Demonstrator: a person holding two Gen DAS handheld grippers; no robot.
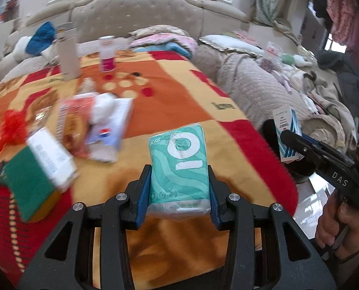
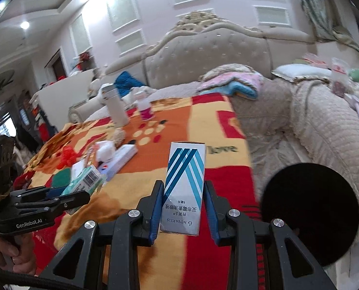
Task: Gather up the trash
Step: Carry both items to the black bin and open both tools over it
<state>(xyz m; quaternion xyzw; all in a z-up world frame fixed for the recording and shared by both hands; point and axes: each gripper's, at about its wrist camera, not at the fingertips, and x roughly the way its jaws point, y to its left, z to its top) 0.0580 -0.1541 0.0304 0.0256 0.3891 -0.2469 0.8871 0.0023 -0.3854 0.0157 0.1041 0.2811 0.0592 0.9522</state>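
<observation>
My left gripper (image 1: 178, 170) is shut on a teal tissue pack (image 1: 179, 154), which stands upright between the blue pads above the patterned blanket (image 1: 169, 96). From the right wrist view, the same pack (image 2: 85, 178) shows in the left gripper (image 2: 79, 194) at the left edge. My right gripper (image 2: 183, 183) is shut on a white carton with blue stripes (image 2: 186, 164). A black round bin (image 2: 310, 212) sits just right of it beside the bed. In the left wrist view, the carton (image 1: 286, 125) hangs over the bin (image 1: 270, 130) in the right gripper (image 1: 289, 140).
A heap of wrappers (image 1: 82, 123), a green and white box (image 1: 41, 166) and a red pompom (image 1: 12, 128) lie on the blanket's left. A white flask (image 1: 68, 53) and a pink bottle (image 1: 107, 55) stand further back. A beige quilt (image 1: 252, 84) covers the right side.
</observation>
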